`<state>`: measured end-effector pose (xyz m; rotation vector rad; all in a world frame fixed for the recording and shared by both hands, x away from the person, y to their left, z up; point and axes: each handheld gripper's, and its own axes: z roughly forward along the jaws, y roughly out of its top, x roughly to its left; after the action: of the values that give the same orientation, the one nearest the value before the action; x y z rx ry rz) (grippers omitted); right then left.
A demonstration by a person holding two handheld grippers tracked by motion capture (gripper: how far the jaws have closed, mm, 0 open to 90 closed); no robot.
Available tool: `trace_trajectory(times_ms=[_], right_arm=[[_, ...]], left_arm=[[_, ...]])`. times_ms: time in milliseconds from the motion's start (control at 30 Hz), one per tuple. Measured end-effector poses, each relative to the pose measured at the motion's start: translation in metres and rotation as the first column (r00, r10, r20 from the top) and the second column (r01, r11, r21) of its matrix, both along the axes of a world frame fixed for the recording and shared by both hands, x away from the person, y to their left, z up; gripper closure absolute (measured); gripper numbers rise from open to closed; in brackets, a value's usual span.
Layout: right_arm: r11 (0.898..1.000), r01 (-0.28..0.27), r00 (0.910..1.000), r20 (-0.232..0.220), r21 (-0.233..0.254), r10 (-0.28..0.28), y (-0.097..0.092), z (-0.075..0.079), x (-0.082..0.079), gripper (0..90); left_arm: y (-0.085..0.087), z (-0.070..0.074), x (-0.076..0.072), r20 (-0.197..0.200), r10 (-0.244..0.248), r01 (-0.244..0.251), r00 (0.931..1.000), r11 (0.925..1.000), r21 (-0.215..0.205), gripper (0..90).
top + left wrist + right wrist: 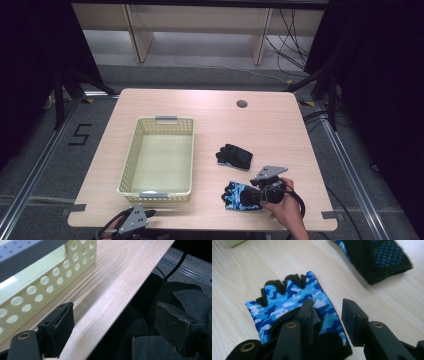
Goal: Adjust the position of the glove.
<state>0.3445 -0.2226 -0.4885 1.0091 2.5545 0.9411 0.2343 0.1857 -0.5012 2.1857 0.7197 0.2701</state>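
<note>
One pale yellow perforated basket [131,159] stands on the left half of the table [210,110], its long sides running away from the person, and nothing lies inside it. Two fingerless gloves lie to its right, well apart from it: a blue camouflage glove [239,195] near the front edge and a black glove [235,156] just behind it, a strip of bare wood between them. The right gripper [260,196] sits over the cuff end of the blue camouflage glove with its jaws partly spread; in the right gripper view one jaw rests on the fabric near the black cuff and the other hangs over it beside the glove's edge, and the pads do not pinch the glove. The left gripper [149,214] waits at the front edge of the table, just before the basket's near wall, jaws wide apart and holding nothing — one over wood, one past the edge. The far half of the table is open wood, with one round hole [242,104] near the back edge.
</note>
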Motion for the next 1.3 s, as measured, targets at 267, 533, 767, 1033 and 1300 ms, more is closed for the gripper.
trace_trajectory(times_ms=[267,533,767,1033,1300], right_arm=[[1.000,-0.027,0.9979,-0.060,-0.009,0.026,0.000,-0.011,0.012,67.4],[0.995,-0.098,0.9939,-0.051,0.001,0.097,-0.004,-0.011,0.017,85.6],[0.993,-0.115,0.9932,-0.017,0.025,0.116,-0.004,-0.006,0.016,89.4],[0.982,-0.173,0.9846,0.039,0.071,0.170,0.001,0.026,0.011,89.4],[0.982,-0.163,0.9833,0.097,0.092,0.154,-0.003,0.054,0.043,89.4]], left_arm=[[0.000,0.000,0.000,0.000,0.001,-0.001,1.0000,1.0000,-0.002,15.8],[-0.001,0.000,-0.001,-0.002,0.006,-0.006,1.0000,0.9999,-0.014,15.8],[-0.001,0.000,-0.001,-0.006,0.008,-0.008,1.0000,0.9996,-0.025,15.8],[0.000,0.000,0.000,0.000,-0.001,0.001,1.0000,1.0000,-0.001,15.8],[-0.002,-0.002,-0.001,-0.026,0.038,-0.039,0.9989,0.9985,-0.039,15.8]])
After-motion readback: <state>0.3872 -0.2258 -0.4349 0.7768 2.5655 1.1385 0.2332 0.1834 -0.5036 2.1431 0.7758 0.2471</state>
